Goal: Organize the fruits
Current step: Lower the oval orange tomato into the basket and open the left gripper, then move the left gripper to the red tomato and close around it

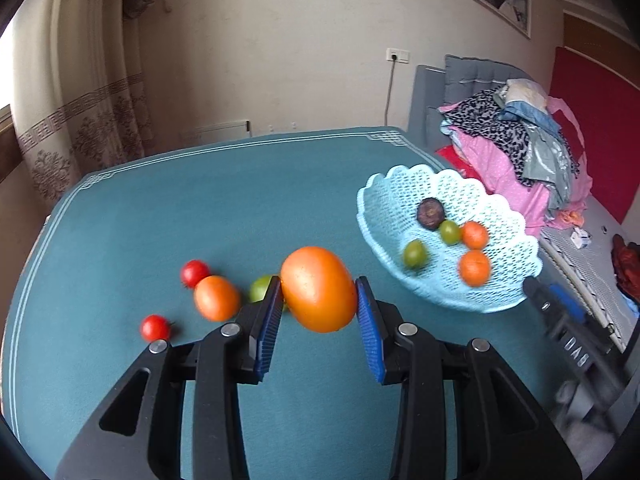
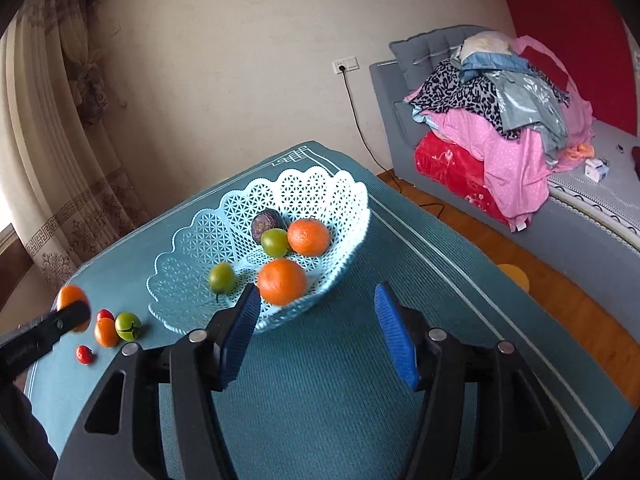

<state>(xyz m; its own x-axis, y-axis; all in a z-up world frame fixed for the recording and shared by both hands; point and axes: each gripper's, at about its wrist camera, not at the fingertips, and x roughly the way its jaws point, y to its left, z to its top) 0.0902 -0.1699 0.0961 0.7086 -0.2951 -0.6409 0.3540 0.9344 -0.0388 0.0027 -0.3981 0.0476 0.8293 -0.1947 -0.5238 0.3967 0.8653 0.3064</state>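
Observation:
My left gripper (image 1: 318, 284) is shut on a large orange fruit (image 1: 316, 300), held above the teal tablecloth (image 1: 200, 200). Behind it on the cloth lie a smaller orange (image 1: 216, 298), a green fruit (image 1: 260, 288) and two small red fruits (image 1: 195, 273) (image 1: 155, 327). To the right stands a light blue lattice basket (image 1: 384, 188) holding a dark purple fruit (image 1: 430, 213), two green fruits and two oranges. My right gripper (image 2: 318, 292) is open and empty, just in front of the basket (image 2: 320, 176), whose nearest orange (image 2: 282, 282) lies inside the rim.
The table's right edge runs close beside the basket, with wood floor (image 2: 500, 248) below. A grey sofa bed (image 2: 580, 232) piled with clothes (image 2: 500, 120) stands to the right. Curtains (image 1: 80, 128) hang at the left and a wall socket cable (image 2: 360, 120) at the back.

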